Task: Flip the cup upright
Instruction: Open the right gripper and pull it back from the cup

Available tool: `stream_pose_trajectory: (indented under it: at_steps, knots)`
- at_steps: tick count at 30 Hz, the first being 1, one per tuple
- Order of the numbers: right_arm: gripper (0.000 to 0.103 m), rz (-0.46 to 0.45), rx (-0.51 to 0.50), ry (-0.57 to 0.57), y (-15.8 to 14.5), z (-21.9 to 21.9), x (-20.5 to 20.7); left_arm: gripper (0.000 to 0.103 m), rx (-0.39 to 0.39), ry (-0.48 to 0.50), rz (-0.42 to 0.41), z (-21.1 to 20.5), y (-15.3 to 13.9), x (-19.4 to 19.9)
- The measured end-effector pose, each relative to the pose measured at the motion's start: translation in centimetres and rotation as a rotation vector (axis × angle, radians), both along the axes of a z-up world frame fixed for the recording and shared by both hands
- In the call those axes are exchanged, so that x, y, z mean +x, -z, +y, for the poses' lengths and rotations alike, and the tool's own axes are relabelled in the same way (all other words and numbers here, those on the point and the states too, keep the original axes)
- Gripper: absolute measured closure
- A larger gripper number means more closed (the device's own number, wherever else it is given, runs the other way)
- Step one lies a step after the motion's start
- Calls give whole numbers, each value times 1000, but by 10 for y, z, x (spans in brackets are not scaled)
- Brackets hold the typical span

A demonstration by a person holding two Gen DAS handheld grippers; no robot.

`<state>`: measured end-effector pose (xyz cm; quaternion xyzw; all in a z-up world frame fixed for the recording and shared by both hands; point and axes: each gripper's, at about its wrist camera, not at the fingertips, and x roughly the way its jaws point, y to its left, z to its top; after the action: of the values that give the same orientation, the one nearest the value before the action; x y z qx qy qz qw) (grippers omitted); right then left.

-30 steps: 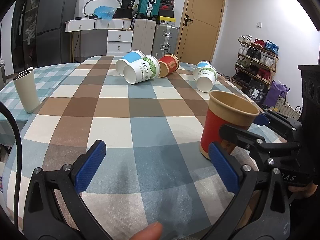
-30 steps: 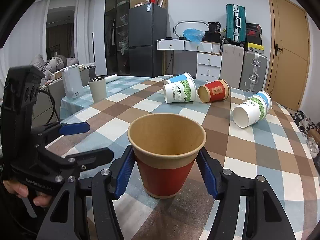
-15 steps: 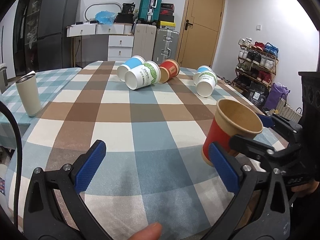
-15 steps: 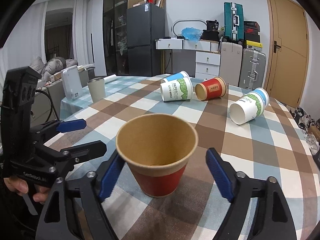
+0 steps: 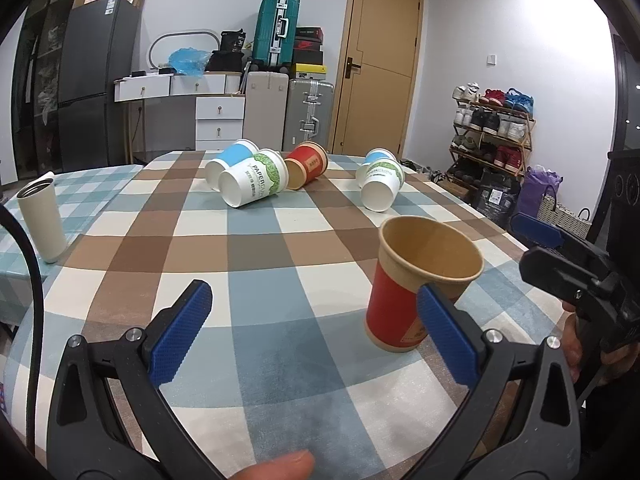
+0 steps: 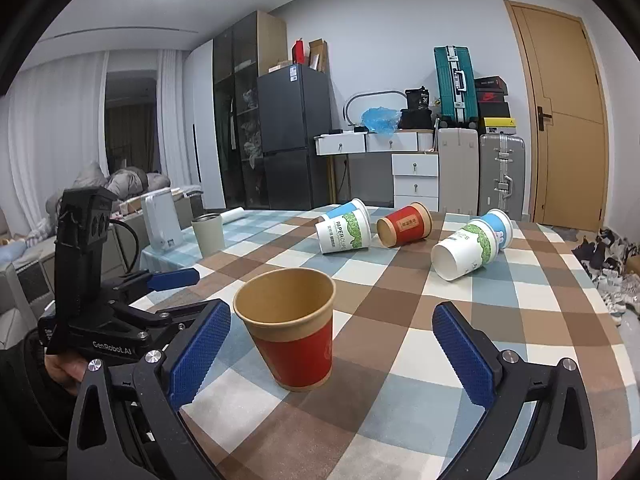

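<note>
right hand-held gripper [image 6: 326, 350]: unclamped, spread, pulled back | red cup [image 6: 294, 330]: freestanding upright

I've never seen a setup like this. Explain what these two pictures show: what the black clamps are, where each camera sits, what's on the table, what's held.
No robot here: a person holds a two-finger gripper in each hand, each with a fisheye camera looking along its blue-padded fingers. One picture is from the left gripper, the other from the right gripper. Both are open and hold nothing. A red paper cup stands upright on the checkered tablecloth. Farther back five paper cups lie on their sides, among them a red one. A beige tumbler stands at the left.
</note>
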<state>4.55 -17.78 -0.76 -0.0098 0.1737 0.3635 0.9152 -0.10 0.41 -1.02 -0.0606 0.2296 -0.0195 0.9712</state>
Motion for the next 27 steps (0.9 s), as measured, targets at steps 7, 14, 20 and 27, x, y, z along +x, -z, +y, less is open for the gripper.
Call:
stream_pose_trajectory:
  at_steps: [7,14,20,27]
  knots:
    - [0,8,34,8,1,-9,0,1,17,7,-44,-6,-8,-3]
    - [0,-6,18,-5,2,-6,-5,1,12,3,-25,-3,-3,-2]
    - [0,-1,26,-8,3,-6,-5,1,32,8,1,-5,5,2]
    - [0,2,27,-10,3,-6,-4,1,36,4,0,-7,10,2]
